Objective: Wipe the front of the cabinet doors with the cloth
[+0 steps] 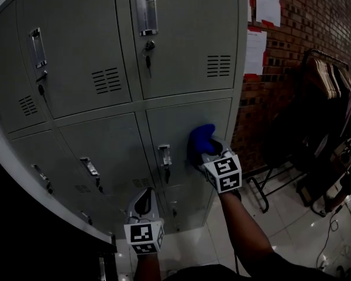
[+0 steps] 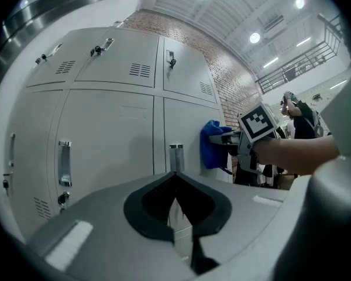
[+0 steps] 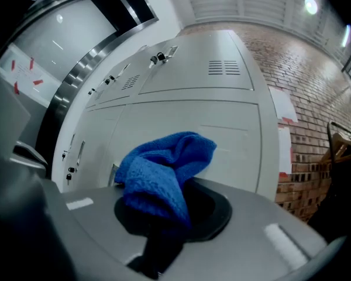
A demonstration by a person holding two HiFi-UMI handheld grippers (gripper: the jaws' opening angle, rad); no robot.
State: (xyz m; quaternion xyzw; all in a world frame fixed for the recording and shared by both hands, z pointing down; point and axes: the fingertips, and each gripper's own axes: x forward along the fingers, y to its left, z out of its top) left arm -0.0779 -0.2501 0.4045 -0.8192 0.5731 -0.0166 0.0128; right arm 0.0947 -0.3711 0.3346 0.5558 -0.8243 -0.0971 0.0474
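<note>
Cloth: we hold the blue cloth (image 1: 200,139) bunched up, seemingly pressed to the lower right cabinet door (image 1: 184,117), just right of its handle (image 1: 164,155).
Right gripper (image 1: 207,153): jaws clamped on the cloth, most of it bulging ahead.
Left gripper (image 1: 144,199): jaws drawn together on nothing, low, off the doors.
Slip risk: we judge only a fold is bitten, so a hard drag could pull it free.
Snag risk: a leftward sweep could catch the handle.
Scrape risk: if the cloth shifts, bare jaw tips could mark the paint.
</note>
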